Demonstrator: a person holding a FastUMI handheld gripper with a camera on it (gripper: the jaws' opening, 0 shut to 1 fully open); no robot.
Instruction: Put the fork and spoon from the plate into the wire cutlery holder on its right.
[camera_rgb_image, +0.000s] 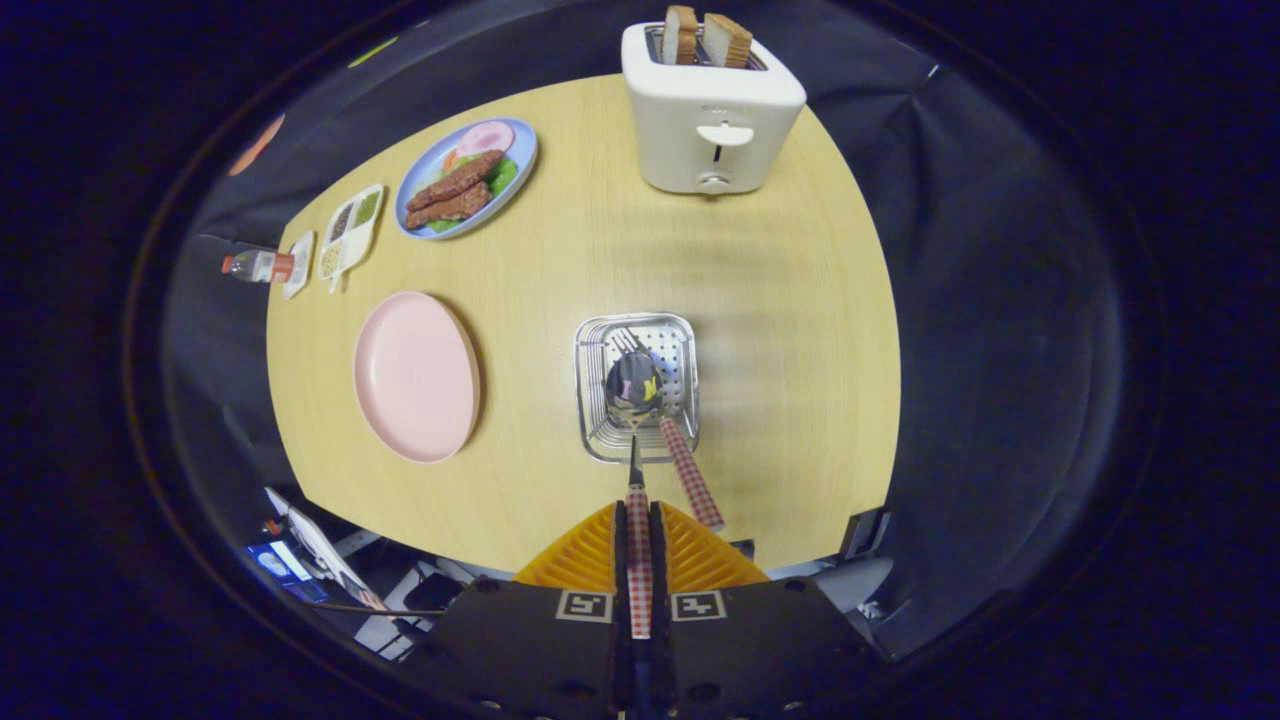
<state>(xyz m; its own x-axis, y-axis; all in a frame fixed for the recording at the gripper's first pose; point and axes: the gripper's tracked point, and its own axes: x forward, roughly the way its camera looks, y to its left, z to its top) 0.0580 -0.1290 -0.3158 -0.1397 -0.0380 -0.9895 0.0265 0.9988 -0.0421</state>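
At the far left edge of the wooden table (780, 300), a small bottle (256, 266) lay on its side, partly over the rim. Just beside it sat a white divided dish (349, 232) with small portions in its sections. Further back stood a blue plate (466, 178) carrying slices of meat, some green leaves and a pink round slice. Nearer the gripper, the pink plate (416, 376) lay flat, with no cutlery on it. Below the table's near edge, some cluttered items and a lit screen showed, too blurred to tell apart.

To the right of the pink plate, well apart from it, stood the wire cutlery holder (636, 387), seen from above. The fork (688, 470) was already in it, tines down against the perforated bottom, its checked handle leaning out over the holder's near rim toward the gripper's right side. The spoon (634, 400) hung with its bowl inside the holder's opening, just beside the fork, and its checked handle ran straight back between the fingers.

The gripper (638, 540) was closed nearly all the way, both fingers pressed on the spoon's handle and holding it upright over the holder. Whether the bowl touched the holder's bottom could not be told.

Beyond the holder, at the table's far edge, stood a white toaster (711, 110) with two slices of bread (703, 38) sticking up from its slots.
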